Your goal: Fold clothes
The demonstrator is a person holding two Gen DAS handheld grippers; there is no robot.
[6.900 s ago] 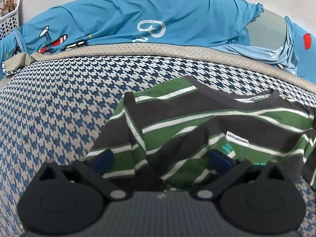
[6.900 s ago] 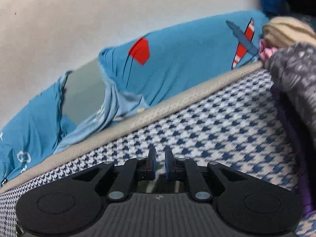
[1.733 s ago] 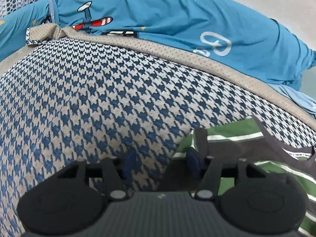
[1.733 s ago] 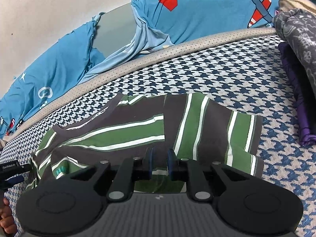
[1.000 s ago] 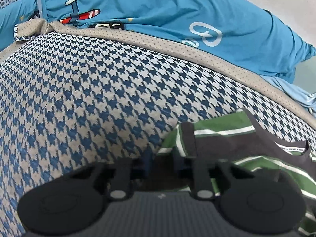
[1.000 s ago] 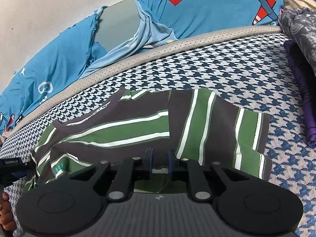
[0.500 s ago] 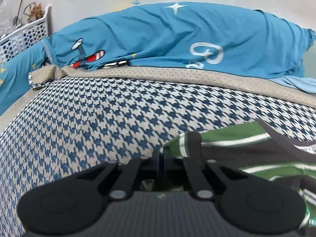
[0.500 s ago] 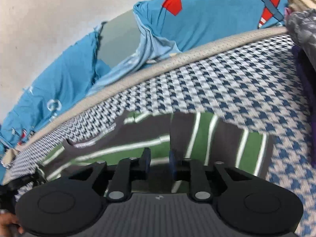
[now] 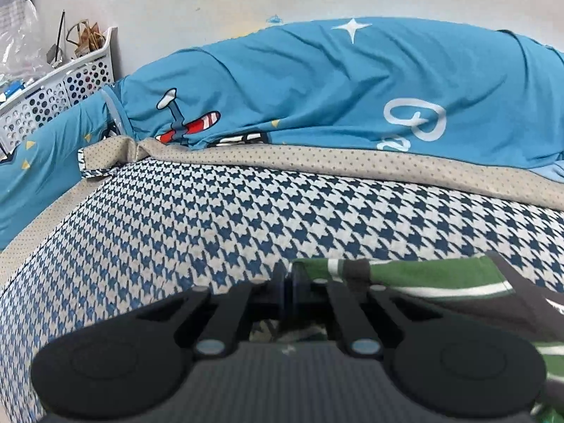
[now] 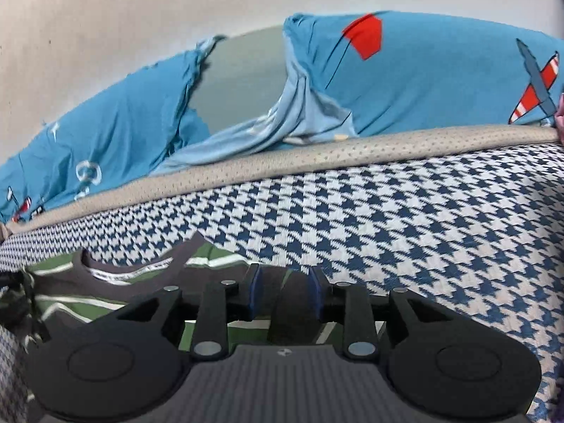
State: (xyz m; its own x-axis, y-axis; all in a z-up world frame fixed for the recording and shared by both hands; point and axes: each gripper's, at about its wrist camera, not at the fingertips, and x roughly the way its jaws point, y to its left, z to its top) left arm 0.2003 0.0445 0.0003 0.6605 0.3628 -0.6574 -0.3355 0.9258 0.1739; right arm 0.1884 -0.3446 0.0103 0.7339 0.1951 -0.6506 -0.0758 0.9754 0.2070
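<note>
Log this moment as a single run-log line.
task: fold clothes | left gripper: shut on striped shirt edge | right gripper: jaws opening, shirt fabric between them | surface: houndstooth cover

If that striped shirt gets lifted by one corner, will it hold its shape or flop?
The striped shirt will probably flop: it is thin knit lying in soft folds on the houndstooth bed cover. It likely trails from the left gripper, shut on its edge. It looks light, so it should drag rather than slide cleanly.

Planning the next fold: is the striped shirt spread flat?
No: the striped shirt is partly folded; a dark flap lies across its stripes.
</note>
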